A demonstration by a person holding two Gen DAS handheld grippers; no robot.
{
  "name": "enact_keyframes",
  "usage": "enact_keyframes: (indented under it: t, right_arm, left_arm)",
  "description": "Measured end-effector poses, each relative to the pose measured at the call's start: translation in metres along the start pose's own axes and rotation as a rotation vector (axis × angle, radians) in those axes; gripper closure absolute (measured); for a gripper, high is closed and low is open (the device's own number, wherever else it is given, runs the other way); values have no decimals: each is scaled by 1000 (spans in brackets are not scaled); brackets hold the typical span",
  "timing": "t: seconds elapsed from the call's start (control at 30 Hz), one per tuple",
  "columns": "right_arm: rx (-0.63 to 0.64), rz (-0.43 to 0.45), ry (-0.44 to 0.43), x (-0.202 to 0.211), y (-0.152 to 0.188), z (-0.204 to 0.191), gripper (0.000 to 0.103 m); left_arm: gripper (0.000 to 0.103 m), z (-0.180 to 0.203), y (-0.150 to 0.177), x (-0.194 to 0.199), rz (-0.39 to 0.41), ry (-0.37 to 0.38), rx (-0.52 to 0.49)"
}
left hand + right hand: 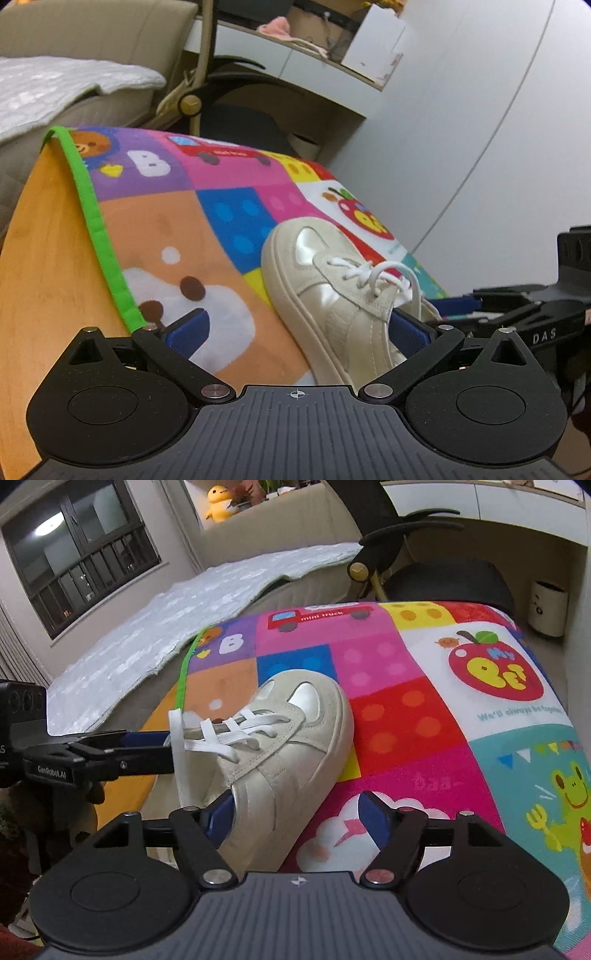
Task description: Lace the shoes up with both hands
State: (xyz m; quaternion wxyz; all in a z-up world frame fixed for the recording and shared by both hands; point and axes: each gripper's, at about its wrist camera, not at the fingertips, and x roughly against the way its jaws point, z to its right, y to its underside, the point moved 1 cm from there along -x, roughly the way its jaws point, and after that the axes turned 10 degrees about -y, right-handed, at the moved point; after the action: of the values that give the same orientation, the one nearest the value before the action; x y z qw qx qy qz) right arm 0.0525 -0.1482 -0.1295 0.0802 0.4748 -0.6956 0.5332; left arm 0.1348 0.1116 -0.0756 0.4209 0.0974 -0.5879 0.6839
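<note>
Right gripper (295, 818) wide, nothing held; its left pad just beside heel side of shoe (280, 746). Left gripper (297, 330) also wide, empty, right pad against shoe flank. White lace (177, 753) hangs loose over shoe collar. Shoe rests on colourful mat (424, 701) covering wooden bench (48, 258), toe pointing away.

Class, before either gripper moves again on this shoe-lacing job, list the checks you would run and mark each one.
1. The shoe rests on the mat: ok.
2. The left gripper is open: ok.
3. The right gripper is open, clamping nothing: ok.
4. The loose lace is clamped by a gripper: not ok.
5. That lace lies on a left gripper finger rather than beside it: cannot tell.
</note>
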Motion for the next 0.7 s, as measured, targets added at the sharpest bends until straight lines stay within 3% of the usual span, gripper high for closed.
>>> enact_keyframes:
  t: [0.07, 0.1, 0.2, 0.37, 0.47, 0.63, 0.7]
  right_arm:
    - [-25, 28, -53, 7, -1, 4, 27]
    - [-43, 46, -85, 11, -1, 6, 19]
    - [-114, 127, -142, 33, -2, 20, 10]
    - [-274, 241, -88, 48, 5, 57, 10]
    - [-360, 286, -115, 37, 4, 79, 10]
    - [-408, 328, -246, -6, -8, 99, 10]
    - [-418, 330, -299, -27, -16, 104, 10]
  left_arm:
    - [0, -2, 0, 2, -17, 43, -3]
    - [0, -5, 0, 3, -27, 82, 10]
    - [0, -23, -3, 10, -6, 150, 110]
    - [0, -65, -11, 10, 83, -20, 330]
    - [0, -86, -19, 2, 148, -132, 427]
    - [0, -91, -28, -33, 137, -203, 420]
    - [0, -88, -29, -46, 115, -179, 419]
